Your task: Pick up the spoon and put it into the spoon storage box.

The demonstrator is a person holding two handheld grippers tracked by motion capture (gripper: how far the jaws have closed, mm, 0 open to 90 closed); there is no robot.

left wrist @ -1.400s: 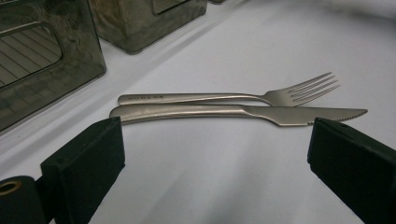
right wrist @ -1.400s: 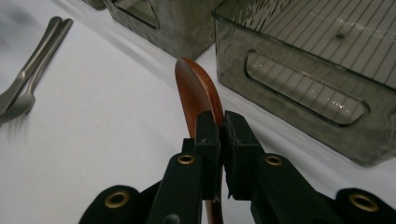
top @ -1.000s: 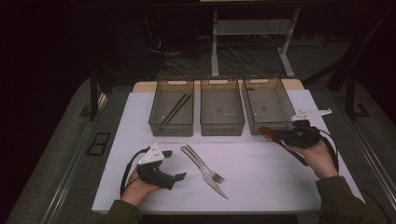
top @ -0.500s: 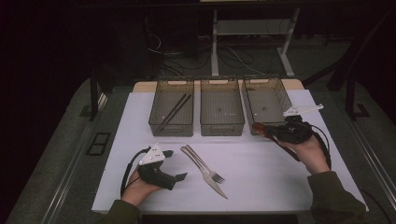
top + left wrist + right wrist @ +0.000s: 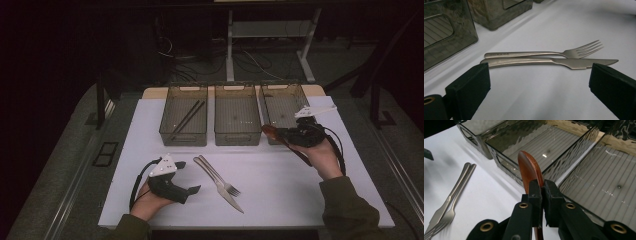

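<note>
My right gripper [image 5: 286,134] is shut on a reddish-brown wooden spoon [image 5: 270,131], held above the front edge of the right tray [image 5: 280,95]. In the right gripper view the spoon [image 5: 529,170] stands up between the closed pads of my right gripper [image 5: 541,187], its bowl over the wall between the middle tray [image 5: 499,157] and the right tray [image 5: 604,175]. A metal fork [image 5: 231,189] and knife [image 5: 234,202] lie side by side on the white mat. My left gripper [image 5: 189,176] rests open just left of them; the fork [image 5: 544,53] and knife [image 5: 549,62] lie beyond its spread jaws.
Three smoky clear trays stand in a row at the far side of the white mat [image 5: 280,190]. The left tray [image 5: 183,136] holds dark chopsticks [image 5: 187,119]; the middle tray [image 5: 237,136] looks empty. Table legs and cables are behind.
My right hand has carried the spoon away from me and to the left, toward the front of the right tray. The left hand, fork and knife have stayed put.
</note>
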